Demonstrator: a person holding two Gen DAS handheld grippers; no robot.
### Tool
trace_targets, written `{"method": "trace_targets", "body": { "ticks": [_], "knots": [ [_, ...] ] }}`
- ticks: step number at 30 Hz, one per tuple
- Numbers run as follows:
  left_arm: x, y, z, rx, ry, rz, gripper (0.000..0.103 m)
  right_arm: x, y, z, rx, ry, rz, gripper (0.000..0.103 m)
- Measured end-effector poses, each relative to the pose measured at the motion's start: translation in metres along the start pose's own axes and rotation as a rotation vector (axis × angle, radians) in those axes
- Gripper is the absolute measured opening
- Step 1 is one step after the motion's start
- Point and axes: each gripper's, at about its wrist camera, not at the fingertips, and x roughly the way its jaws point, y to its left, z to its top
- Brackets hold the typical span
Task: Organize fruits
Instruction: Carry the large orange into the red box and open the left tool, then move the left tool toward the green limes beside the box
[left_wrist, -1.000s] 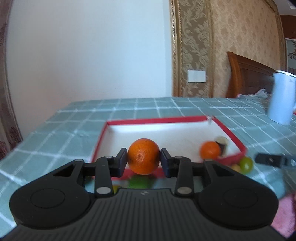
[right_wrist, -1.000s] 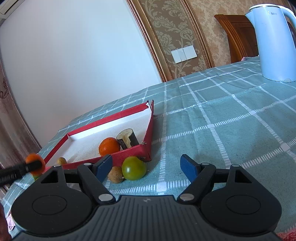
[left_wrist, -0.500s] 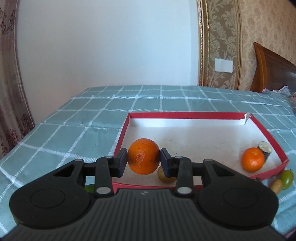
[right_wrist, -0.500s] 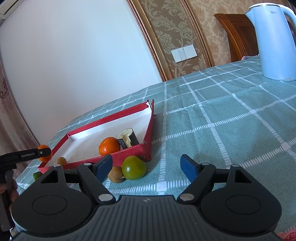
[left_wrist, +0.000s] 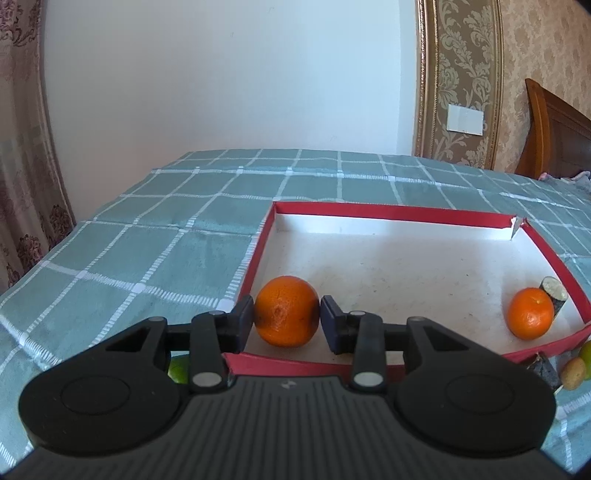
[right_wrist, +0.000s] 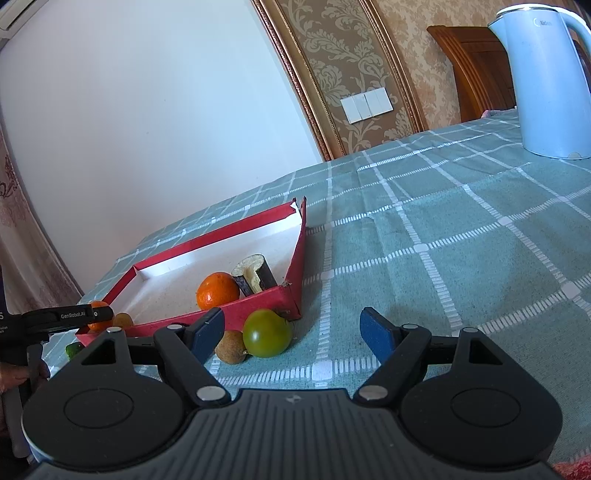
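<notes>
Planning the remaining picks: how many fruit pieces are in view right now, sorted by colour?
Orange: 2, the held orange in the left gripper and the second orange
Green: 2, the green tomato and the small green fruit
Brown: 2, the near brown fruit and the far brown fruit
Dark cut stalk: 1
Total: 7

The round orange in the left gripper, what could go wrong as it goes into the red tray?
The round orange sits between the left gripper's fingers near the red cardboard tray's left wall; once released it might roll. The tray's far corner looks torn, so a bump could spread it.
</notes>
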Motion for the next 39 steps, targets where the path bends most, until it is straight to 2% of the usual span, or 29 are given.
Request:
{"method": "trace_targets", "body": {
  "ticks": [5,7,9,13,21,25,30,39],
  "knots": [
    [-0.008,0.000,-0.001,0.010,-0.015,-0.003,0.043,0.000,0.000,0.000,0.003,0.001,-0.006,0.080],
    [-0.012,-0.002,-0.002,0.018,-0.024,0.002,0.048,0.000,-0.001,0.000,0.005,0.001,-0.008,0.080],
    [-0.017,-0.004,-0.002,0.026,-0.038,0.021,0.059,0.000,-0.001,0.000,0.007,0.001,-0.009,0.080],
    [-0.025,-0.001,-0.003,0.024,-0.053,0.032,0.064,0.000,-0.001,0.000,0.008,0.002,-0.012,0.080],
    [-0.044,0.011,-0.011,0.006,-0.086,0.080,0.095,0.000,-0.001,0.000,0.009,0.004,-0.016,0.080],
    [-0.055,0.019,-0.020,-0.008,-0.098,0.083,0.103,0.001,-0.001,0.000,0.010,0.009,-0.023,0.080],
    [-0.062,0.028,-0.034,-0.008,-0.098,0.103,0.103,0.002,-0.001,0.000,0.012,0.011,-0.032,0.080],
    [-0.066,0.054,-0.055,-0.066,-0.066,0.121,0.103,0.001,0.001,0.000,0.009,0.012,-0.053,0.080]
  ]
}}
